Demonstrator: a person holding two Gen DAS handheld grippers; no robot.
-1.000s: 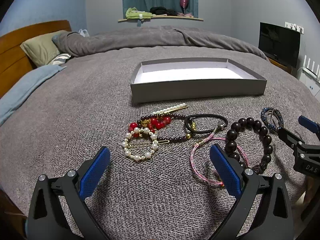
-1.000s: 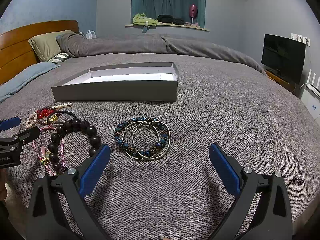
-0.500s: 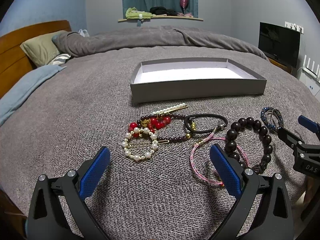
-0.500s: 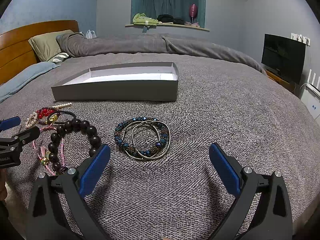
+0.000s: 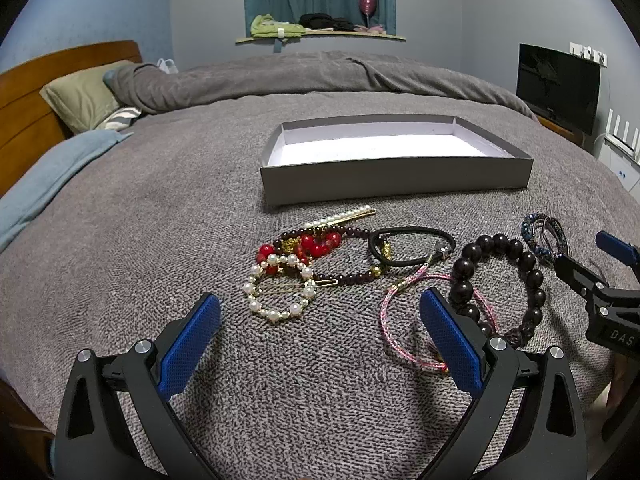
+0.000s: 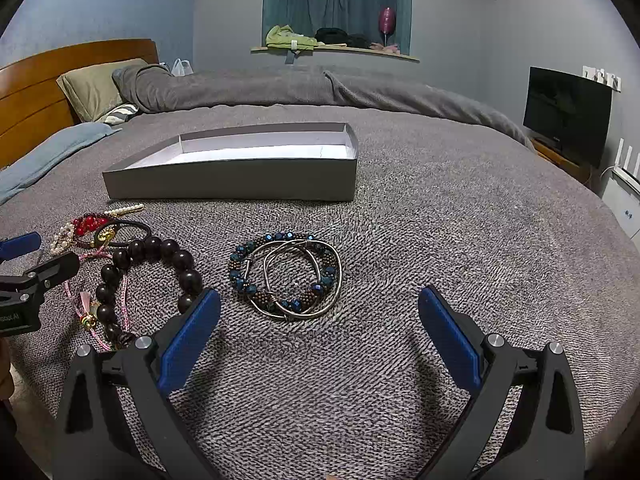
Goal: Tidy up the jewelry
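Note:
Jewelry lies on the grey bedspread in front of an empty grey box [image 5: 396, 176] with a white inside, also in the right wrist view [image 6: 232, 178]. A pearl ring clip [image 5: 280, 294], red beads [image 5: 308, 242], a pearl bar clip [image 5: 340, 216], a black hair tie [image 5: 412, 246], a pink cord bracelet [image 5: 394, 328] and a dark bead bracelet [image 5: 500, 280] lie ahead of my open, empty left gripper [image 5: 320, 328]. Blue bead and wire bangles [image 6: 286, 276] lie just ahead of my open, empty right gripper [image 6: 320, 320]. The dark bead bracelet [image 6: 152, 268] lies to their left.
Pillows [image 5: 82, 98] and a wooden headboard [image 5: 24, 92] are at the far left. A rolled grey duvet [image 5: 320, 76] lies behind the box. A television [image 5: 558, 84] stands at the right. The bed edge is close below both grippers.

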